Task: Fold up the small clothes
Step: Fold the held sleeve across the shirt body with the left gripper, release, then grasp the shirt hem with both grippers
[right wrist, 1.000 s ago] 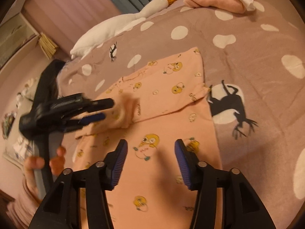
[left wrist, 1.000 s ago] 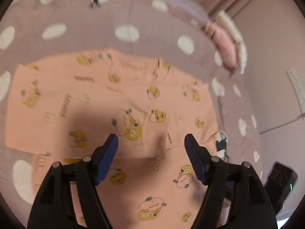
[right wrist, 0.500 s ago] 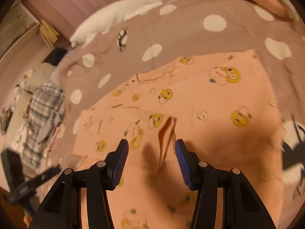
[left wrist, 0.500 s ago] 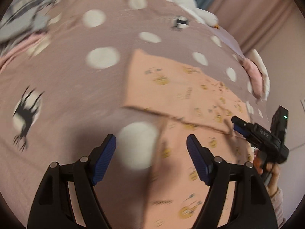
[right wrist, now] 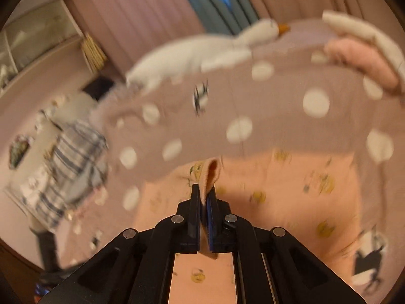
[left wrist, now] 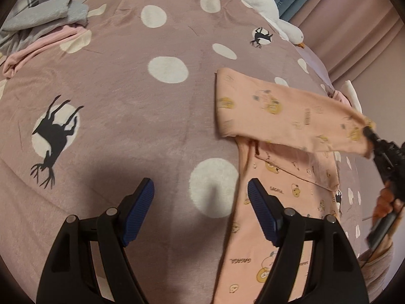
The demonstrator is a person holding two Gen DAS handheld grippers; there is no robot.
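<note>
Right gripper (right wrist: pixel 203 197) just snapped closed on the peach garment's (left wrist: pixel 286 116) cuff, lifting the sleeve off the bed (left wrist: pixel 126 76) at frame right; left gripper (left wrist: pixel 201 197) hovering open, empty, beside its edge — sleeve fold probably starting

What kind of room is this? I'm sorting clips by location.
Most likely a bedroom: a bed under a spotted blanket, a plush goose by the curtains, clothes piled nearby.
</note>
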